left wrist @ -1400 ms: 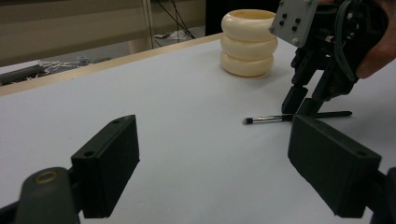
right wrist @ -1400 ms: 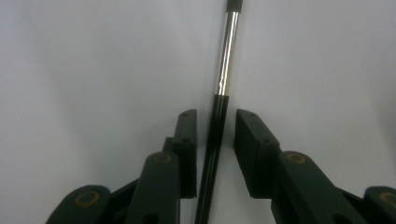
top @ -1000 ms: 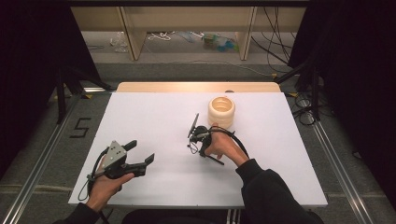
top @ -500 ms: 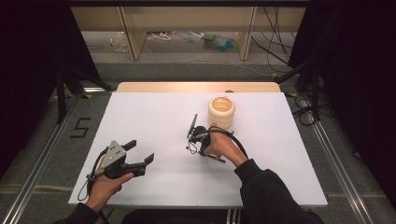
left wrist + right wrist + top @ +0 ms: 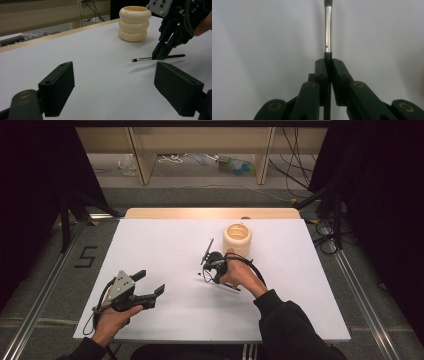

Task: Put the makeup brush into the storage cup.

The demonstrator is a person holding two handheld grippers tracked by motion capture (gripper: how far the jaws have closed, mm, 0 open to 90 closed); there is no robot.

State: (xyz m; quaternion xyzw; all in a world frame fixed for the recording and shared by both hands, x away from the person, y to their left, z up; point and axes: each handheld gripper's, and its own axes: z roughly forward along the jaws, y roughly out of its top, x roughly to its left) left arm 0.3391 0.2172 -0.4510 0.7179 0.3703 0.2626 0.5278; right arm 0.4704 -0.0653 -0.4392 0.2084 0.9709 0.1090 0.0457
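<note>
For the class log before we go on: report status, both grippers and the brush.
Right gripper shut on brush, low over the white table. Left gripper open, idle. Ringed cream holder upright nearby; nothing in the way.

We see a white table (image 5: 165, 240) with a light wooden strip (image 5: 210, 213) along its far edge. A cream holder of three stacked rings (image 5: 237, 239) stands upright on it, right of centre toward the far side. A thin makeup brush (image 5: 145, 59) is just above the surface nearby, casting a shadow.
</note>
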